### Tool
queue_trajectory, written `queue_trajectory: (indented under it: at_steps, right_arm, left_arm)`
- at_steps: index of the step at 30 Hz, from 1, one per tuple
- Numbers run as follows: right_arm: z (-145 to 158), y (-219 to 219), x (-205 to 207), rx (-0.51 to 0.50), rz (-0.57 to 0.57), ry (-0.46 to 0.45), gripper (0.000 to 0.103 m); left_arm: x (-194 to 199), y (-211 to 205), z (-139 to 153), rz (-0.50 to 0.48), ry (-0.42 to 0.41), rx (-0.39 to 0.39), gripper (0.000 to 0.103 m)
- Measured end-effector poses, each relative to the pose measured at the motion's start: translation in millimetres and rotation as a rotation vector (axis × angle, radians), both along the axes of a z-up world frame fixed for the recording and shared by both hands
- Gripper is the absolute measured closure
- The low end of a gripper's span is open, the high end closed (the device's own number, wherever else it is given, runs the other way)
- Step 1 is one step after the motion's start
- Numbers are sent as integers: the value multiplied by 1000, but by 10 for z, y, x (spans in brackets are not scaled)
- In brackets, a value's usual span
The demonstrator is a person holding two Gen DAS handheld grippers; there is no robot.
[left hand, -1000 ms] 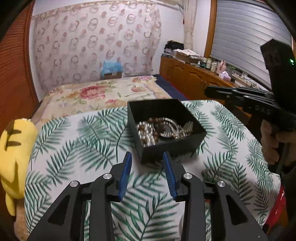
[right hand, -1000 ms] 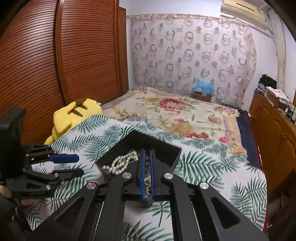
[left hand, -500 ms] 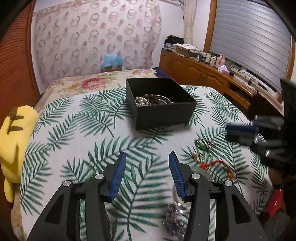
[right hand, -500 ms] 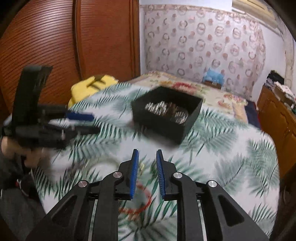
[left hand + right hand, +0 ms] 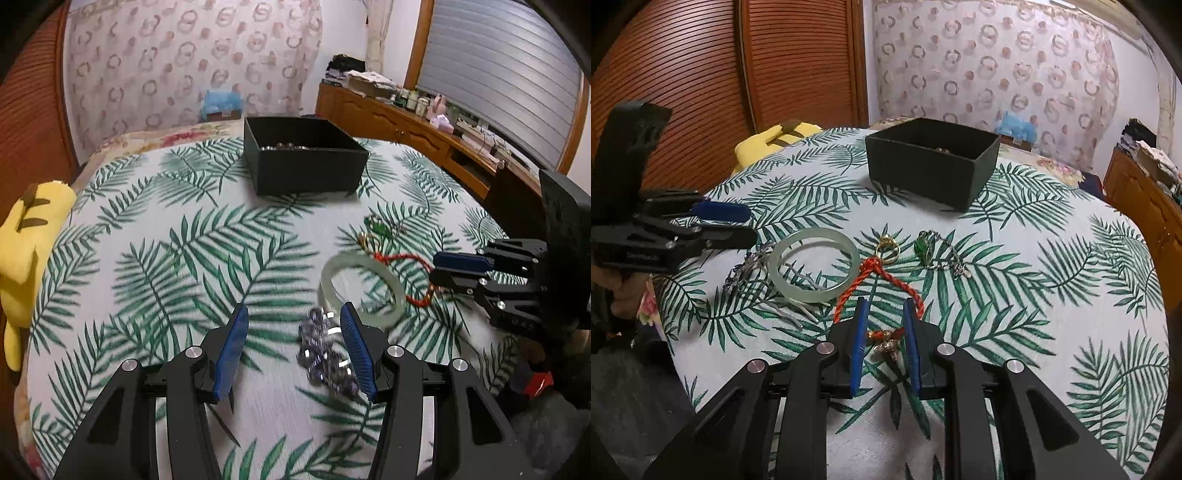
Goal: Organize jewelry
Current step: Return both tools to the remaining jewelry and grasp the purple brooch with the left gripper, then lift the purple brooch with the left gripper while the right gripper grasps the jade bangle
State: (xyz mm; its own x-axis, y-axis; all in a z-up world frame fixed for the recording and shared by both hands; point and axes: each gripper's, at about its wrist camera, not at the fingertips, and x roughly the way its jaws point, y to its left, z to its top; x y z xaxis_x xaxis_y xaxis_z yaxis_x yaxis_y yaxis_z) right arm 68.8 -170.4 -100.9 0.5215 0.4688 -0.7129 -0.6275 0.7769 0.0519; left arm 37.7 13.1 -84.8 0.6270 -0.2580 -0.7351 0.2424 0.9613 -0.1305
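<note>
While both claws hang over the palm-leaf cloth of the table (image 5: 1052, 295), the loose jewelry lies near them: a pale green translucent bangle (image 5: 813, 264), a braided red cord bracelet (image 5: 882, 275), a gold ring (image 5: 887, 248), a green-stone ring on a silver chain (image 5: 925, 246) and a purple beaded piece (image 5: 325, 354). The left claw (image 5: 295, 350) has just been opening and stands half apart, the beads between its fingers, ungripped. The right claw (image 5: 884, 347), narrowly parted, straddles the cord's knotted end without pinching it. Farther off, a black open box (image 5: 303, 160) holds beaded strands.
</note>
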Motion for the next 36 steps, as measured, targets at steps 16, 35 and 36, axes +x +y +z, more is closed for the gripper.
queue_trajectory:
  at_steps: [16,35,36]
  right_arm:
    - [3,28,-40,1,3,-13,81]
    - [101,379,-76,-10,91,-18,81]
    - [110,407,-64,-12,95,-23,81]
  left_arm:
    - [-73,-32,-99,14,43,-27,63]
    - [-38,35,-89,57,4,-8,80]
    - [-38,45,-86,58,2,-6,80]
